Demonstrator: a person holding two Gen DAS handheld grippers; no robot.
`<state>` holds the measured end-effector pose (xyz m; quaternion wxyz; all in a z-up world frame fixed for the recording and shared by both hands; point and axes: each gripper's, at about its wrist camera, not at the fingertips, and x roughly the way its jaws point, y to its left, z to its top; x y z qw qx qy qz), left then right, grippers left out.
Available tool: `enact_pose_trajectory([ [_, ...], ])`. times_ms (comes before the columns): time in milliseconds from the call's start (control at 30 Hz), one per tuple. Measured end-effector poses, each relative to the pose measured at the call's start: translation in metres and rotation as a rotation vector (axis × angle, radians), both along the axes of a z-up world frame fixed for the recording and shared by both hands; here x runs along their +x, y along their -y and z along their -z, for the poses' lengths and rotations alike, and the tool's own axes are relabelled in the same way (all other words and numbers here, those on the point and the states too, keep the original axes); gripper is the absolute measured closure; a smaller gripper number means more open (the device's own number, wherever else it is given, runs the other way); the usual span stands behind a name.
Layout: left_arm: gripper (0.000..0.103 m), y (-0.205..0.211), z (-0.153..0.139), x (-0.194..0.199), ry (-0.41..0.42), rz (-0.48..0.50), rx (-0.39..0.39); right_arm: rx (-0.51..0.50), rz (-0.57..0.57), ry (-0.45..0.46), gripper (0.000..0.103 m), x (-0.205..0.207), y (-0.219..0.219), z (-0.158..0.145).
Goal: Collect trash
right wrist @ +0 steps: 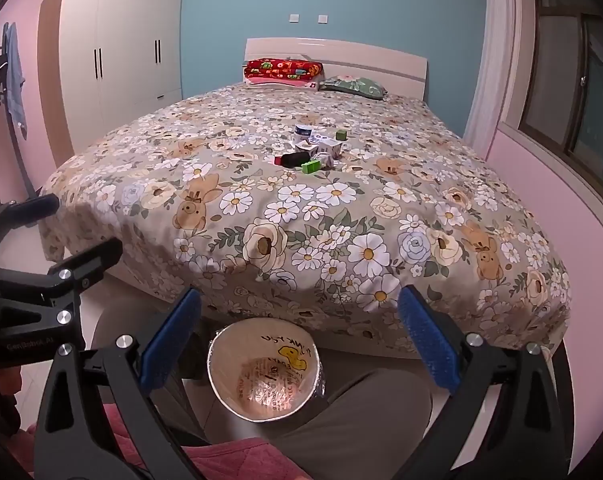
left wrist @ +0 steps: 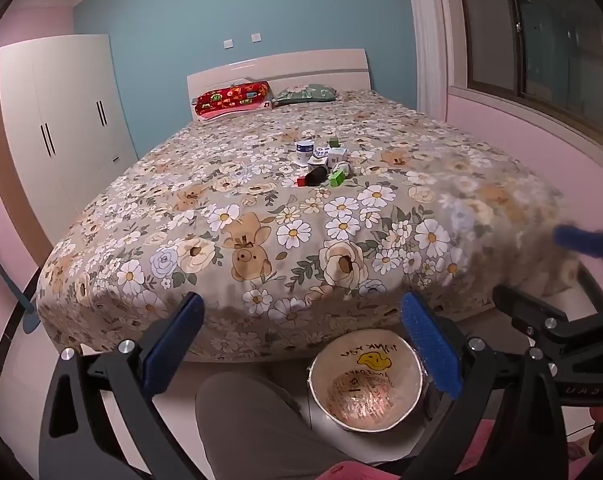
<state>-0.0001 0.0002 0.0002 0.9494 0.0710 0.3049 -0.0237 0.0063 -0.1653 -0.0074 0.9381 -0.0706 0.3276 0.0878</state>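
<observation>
- Floral quilt on the bed (right wrist: 341, 216) was soft and puffy; judged the biggest risk was fingers digging into fabric and snagging it along with a piece of trash.
- Trash cluster (left wrist: 321, 160) sat mid-bed, well apart from both grippers and from the foot edge; a long reach over the mattress looked necessary, and leaning in could rock the pile or press the quilt so items rolled.
- Bin (right wrist: 263, 372), lined with a printed plastic bag, stood on the floor just beside the person's knee (right wrist: 361, 412), below the foot of the bed; a drop from the bed edge could miss it, and a knee shift could tip it.
- Left gripper (left wrist: 307, 344) had its fingers wide apart, nothing between them. Right gripper (right wrist: 301, 340) same: fingers spread, empty. Both pointed down toward the bed's near edge and bin.
- Items touched or nearly touched each other: white cups (left wrist: 305, 151), white box (left wrist: 336, 156), black object (left wrist: 315, 176) with a red piece (left wrist: 301, 181) beside it, green box (left wrist: 336, 178). Closing on one could knock neighbours away.
- Light cups looked easy to crush or squirt out under a hard pinch.
- Grippers sat close side by side; the two could collide if both went for the cluster together.
- Small pieces were too small to identify from here, so a wrong grasp axis was possible.
</observation>
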Motion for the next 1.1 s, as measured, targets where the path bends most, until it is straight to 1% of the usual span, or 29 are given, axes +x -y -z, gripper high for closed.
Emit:
enact_pose_trajectory([
  [267,0.003,-0.002,0.002,-0.002,0.005,-0.002,0.005,0.022,0.011,0.002,0.006,0.001,0.002,0.000],
  [300,0.003,-0.008,-0.003,-0.001,0.006,-0.005,0.003,0.007,0.001,0.004,0.007,0.000,-0.001,0.000],
  [467,0.003,-0.014,0.000,0.004,0.005,-0.005,-0.007,0.009,0.002,0.010,0.006,0.002,0.001,0.000],
  [1100,0.003,-0.011,0.000,0.001,0.009,-0.014,-0.002,0.013,0.003,0.016,0.006,-0.002,0.003,-0.001],
])
